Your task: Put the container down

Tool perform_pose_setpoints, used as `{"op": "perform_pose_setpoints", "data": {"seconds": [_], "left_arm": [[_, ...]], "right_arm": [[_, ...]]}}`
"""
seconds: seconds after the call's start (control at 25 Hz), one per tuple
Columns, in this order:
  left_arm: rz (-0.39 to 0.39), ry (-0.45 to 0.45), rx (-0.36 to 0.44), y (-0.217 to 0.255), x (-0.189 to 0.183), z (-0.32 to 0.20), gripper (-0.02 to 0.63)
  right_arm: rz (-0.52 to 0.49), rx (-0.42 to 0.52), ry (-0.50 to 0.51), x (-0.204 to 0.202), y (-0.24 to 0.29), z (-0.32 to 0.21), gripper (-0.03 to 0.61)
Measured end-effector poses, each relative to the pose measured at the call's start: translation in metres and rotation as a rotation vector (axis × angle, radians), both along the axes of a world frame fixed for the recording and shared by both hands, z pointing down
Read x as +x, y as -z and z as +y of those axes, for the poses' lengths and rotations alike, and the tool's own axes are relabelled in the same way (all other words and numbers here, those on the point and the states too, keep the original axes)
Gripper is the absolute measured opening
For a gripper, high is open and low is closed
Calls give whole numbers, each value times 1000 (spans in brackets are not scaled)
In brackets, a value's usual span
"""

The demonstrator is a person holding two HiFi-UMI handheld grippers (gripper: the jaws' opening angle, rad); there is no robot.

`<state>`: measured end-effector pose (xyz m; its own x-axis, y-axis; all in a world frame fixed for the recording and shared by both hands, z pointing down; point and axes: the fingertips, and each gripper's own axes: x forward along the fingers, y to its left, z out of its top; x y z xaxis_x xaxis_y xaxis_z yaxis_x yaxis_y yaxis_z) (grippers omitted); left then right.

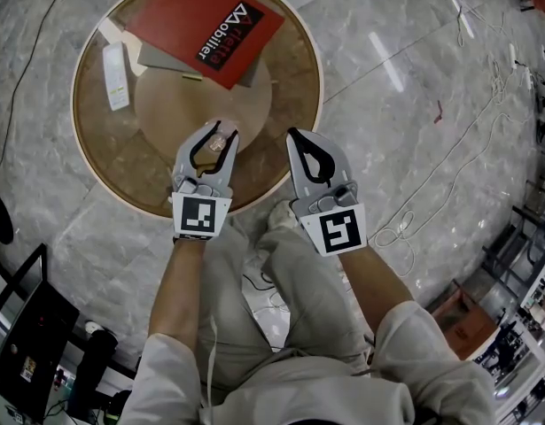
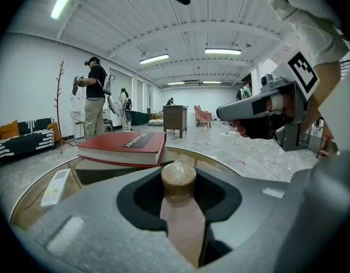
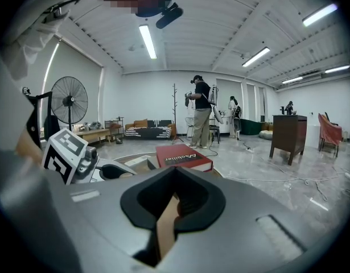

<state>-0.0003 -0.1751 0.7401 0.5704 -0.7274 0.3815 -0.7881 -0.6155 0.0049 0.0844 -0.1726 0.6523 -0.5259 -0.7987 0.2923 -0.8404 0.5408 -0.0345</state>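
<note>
A small tan container (image 2: 178,180) with a round brownish top stands upright between the jaws of my left gripper (image 1: 219,132), which is shut on it. In the head view the container (image 1: 218,145) is over the near part of the round wood-and-glass table (image 1: 80,135); whether it touches the tabletop I cannot tell. My right gripper (image 1: 294,135) hovers beside the left one over the table's near right rim. Its jaws are shut with nothing in them, and only a thin slit shows between them in the right gripper view (image 3: 173,175).
A red book (image 1: 221,27) lies on a paler book at the table's far side, with a white remote (image 1: 115,75) to its left. Cables (image 1: 405,224) trail over the marble floor on the right. A dark screen (image 1: 28,339) sits at the bottom left. People stand far back.
</note>
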Motion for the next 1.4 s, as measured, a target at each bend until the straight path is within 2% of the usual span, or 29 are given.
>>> {"op": "perform_pose_setpoints", "data": {"seconds": [0.48,1.04,1.24,1.4], "left_arm": [[18,-9,28,-2,3,0,129],[22,-15,14,-5,3,1,133],[28,-22,23,8,1,0,181],[24,-13,22,26,-5,6,189]], "right_arm": [[0,-14,7,2,-13,6,2],[-2,-13,1,2,-9,3,2],[3,-7,2,4,1,1,2],[4,-3,1,5,16,1,2]]}}
